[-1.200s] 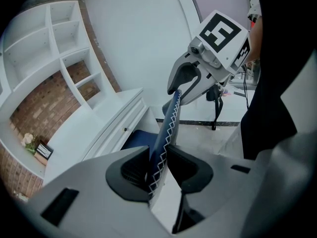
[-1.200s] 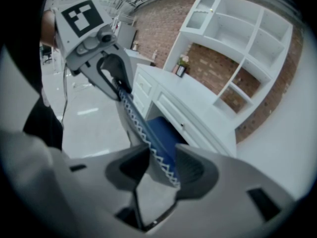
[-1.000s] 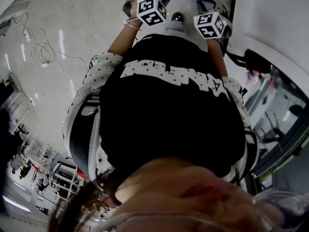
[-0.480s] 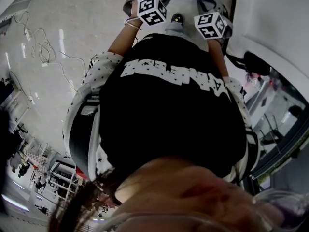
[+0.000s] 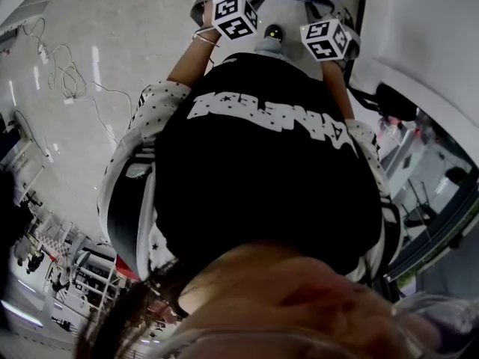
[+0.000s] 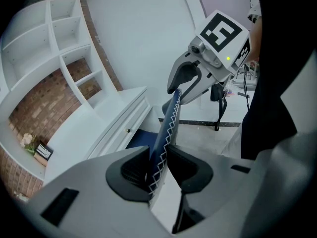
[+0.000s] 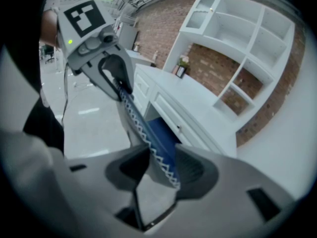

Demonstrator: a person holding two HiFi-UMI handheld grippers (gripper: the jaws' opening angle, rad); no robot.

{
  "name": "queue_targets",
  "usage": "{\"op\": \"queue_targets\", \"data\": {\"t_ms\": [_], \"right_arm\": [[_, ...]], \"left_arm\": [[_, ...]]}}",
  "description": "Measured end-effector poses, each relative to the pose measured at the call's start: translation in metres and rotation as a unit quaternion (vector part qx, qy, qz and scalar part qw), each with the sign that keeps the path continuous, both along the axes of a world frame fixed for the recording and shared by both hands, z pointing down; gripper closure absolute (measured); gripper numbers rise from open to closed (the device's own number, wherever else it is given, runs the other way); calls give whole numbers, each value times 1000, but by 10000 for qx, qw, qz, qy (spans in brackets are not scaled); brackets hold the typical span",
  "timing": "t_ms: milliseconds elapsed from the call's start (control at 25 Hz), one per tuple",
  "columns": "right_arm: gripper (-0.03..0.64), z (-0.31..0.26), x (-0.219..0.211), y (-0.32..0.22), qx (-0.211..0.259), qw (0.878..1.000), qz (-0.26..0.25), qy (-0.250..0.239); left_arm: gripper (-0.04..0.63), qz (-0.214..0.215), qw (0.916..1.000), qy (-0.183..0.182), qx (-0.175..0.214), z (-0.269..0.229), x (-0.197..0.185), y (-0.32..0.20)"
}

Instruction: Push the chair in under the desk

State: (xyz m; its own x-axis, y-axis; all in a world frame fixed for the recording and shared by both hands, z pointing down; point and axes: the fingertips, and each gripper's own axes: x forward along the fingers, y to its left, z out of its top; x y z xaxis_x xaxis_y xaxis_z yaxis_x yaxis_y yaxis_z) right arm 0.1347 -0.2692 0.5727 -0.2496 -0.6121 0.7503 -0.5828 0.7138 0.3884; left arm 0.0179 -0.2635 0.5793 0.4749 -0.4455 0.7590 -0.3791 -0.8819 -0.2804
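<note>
The left gripper (image 6: 157, 168) and the right gripper (image 7: 159, 168) each pinch the blue, white-stitched top edge of the chair (image 6: 166, 125) back. The chair stands just near of the white desk (image 6: 116, 120).

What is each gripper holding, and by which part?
Both hold the blue chair by the white-stitched edge of its backrest: the left gripper clamps one end, the right gripper the other.

Nothing visible has changed over the last second.

White shelves (image 6: 69, 56) against brick wall (image 6: 37, 100)
</note>
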Motion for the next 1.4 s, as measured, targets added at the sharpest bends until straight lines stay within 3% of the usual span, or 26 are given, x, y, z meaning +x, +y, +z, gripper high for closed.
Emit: {"op": "queue_targets", "data": {"t_ms": [1400], "right_arm": [[453, -3, 10, -20, 62, 10000, -48, -10]], "left_arm": [[445, 99, 9999, 15, -53, -3, 12, -19]]}}
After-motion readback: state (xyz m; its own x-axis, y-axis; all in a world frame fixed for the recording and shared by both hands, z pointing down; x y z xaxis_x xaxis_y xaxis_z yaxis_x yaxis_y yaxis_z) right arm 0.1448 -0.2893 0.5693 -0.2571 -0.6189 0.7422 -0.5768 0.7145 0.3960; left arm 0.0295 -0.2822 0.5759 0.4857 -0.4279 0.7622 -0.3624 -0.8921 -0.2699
